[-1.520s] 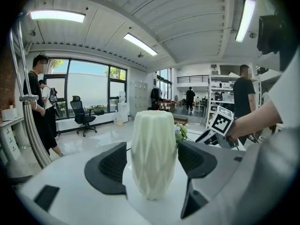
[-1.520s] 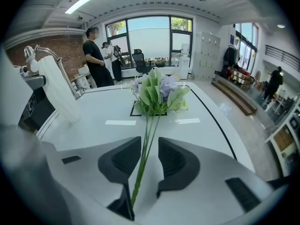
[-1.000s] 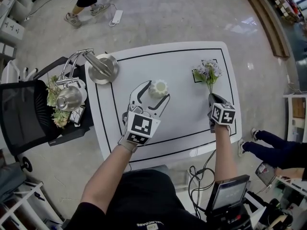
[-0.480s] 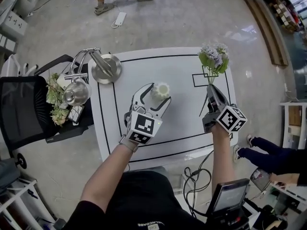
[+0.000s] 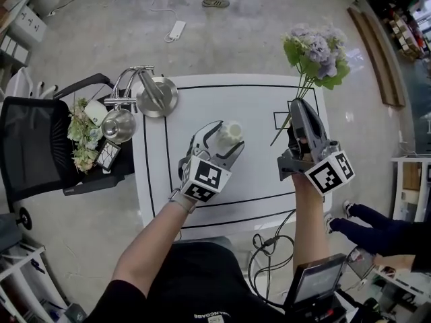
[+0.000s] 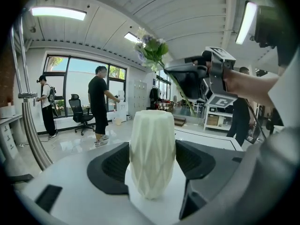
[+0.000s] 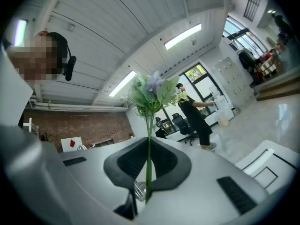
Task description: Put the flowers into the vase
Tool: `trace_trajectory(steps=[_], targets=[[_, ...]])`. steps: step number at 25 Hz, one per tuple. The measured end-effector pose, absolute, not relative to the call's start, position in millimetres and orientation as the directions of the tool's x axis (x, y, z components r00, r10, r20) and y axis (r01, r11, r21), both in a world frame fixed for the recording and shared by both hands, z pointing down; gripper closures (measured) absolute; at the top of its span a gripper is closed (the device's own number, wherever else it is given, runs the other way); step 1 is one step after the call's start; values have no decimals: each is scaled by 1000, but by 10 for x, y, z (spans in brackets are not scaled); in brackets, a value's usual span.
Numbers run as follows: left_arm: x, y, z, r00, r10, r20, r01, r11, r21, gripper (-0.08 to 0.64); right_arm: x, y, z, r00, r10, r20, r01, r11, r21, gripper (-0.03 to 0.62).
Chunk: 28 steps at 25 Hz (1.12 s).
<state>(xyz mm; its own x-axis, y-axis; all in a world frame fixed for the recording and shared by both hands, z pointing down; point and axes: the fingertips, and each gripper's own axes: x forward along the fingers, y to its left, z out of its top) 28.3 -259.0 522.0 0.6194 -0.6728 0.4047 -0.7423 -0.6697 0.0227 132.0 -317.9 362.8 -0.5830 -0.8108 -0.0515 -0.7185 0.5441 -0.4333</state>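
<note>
A pale faceted vase [image 5: 231, 132] stands upright on the white table [image 5: 256, 173]. My left gripper [image 5: 227, 134] has its jaws spread wide on either side of the vase [image 6: 152, 153], and both pads touch its sides. My right gripper [image 5: 300, 104] is raised above the table's right half and is shut on the thin green stems of a bunch of purple and white flowers [image 5: 316, 52]. In the right gripper view the stems run up between the closed pads [image 7: 161, 161] to the blooms [image 7: 152, 93]. The left gripper view shows the bunch [image 6: 151, 48] high above and behind the vase.
A metal stand with a round base [image 5: 158, 96] sits at the table's far left corner. A black chair [image 5: 34, 147] at the left carries more flowers [image 5: 82, 140] and a metal pot [image 5: 118, 124]. Someone's legs [image 5: 363, 217] are at the right, and cables hang off the near edge.
My right gripper has lifted the flowers off the table and swung up to point level, so the blooms now sit high over the far edge. The left gripper and vase stayed still.
</note>
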Motion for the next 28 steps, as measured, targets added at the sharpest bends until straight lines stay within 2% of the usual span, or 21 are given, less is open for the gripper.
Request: trace_trajectory(steps=[8, 15, 28], targets=[[305, -2545, 5207, 626, -661, 413, -734, -678, 26, 247, 808, -3135, 3141, -675, -715, -182, -633, 689, -353, 569], [295, -2513, 5218, 640, -655, 402, -725, -688, 34, 247, 498, -3098, 2996, -720, -647, -252, -565, 757, -329, 569], [263, -2487, 5189, 656, -642, 398, -714, -699, 49, 247, 90, -2934, 3304, -816, -533, -222, -490, 843, -222, 569]])
